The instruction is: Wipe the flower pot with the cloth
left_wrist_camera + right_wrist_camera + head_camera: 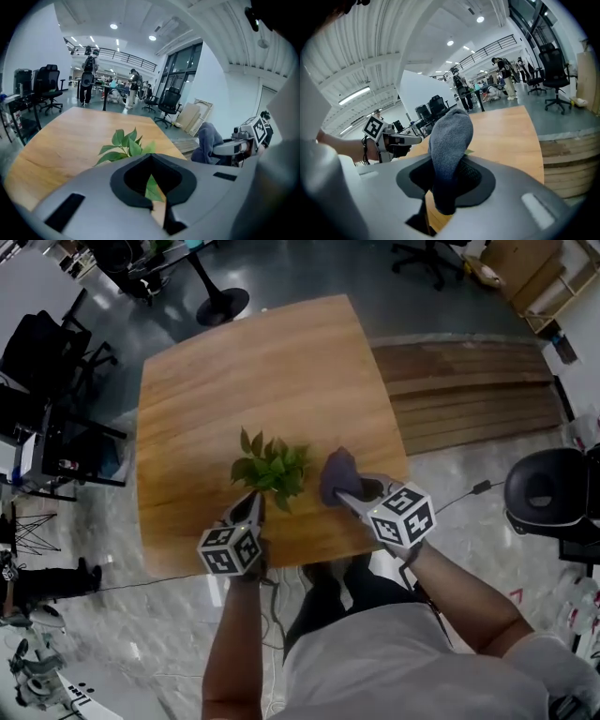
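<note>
Head view looks steeply down on the table [234,381]; both gripper views skim low across it

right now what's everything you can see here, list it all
table: 1, light wood, centre
plant: 1, green, near the table's front edge; pot hidden under the leaves
cloth: 1, grey, just right of the plant
planks: a stack, brown, on the floor right of the table
chairs: several, black, around the room
people: a few, far background
left gripper: 1, grey, at the plant's near side
right gripper: 1, grey, shut on the cloth
</note>
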The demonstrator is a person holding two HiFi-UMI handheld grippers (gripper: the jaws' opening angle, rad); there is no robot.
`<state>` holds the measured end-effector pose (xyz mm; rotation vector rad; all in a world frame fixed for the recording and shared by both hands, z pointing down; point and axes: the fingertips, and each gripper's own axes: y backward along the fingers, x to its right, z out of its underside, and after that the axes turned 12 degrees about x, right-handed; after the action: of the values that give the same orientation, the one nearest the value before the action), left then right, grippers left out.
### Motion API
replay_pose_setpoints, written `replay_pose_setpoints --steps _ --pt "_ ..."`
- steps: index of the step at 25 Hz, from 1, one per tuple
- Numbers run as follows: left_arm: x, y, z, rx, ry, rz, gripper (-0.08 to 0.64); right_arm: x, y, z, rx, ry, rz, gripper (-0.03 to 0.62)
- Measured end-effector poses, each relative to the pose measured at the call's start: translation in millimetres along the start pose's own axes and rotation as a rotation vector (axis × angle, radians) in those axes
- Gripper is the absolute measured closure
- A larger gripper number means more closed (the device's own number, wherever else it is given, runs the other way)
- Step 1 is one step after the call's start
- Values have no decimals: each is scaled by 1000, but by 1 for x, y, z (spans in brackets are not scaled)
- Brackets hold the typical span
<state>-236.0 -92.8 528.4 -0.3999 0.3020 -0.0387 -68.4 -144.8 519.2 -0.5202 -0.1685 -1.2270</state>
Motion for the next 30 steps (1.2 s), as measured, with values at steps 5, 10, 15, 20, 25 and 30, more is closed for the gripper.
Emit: replay_pose_setpoints --steps 5,10,15,20,25,30 --pt "-31 -47 35 -79 11 0 554 31 -38 38 -76 -49 16 492" --pt "-59 -82 53 -153 16 2 554 57 -69 71 -159 -133 59 492" --pt "-78 -113 62 -182 15 30 554 83 -103 115 -242 -225 93 492" --pt "-79 -124 73 -213 11 74 554 93 -136 157 -289 -371 100 492" --pt "-83 -131 81 -242 -4 104 555 91 -169 180 -323 -469 81 492" --pt "-79 -136 85 -269 -40 124 555 81 -166 166 -303 -463 68 492"
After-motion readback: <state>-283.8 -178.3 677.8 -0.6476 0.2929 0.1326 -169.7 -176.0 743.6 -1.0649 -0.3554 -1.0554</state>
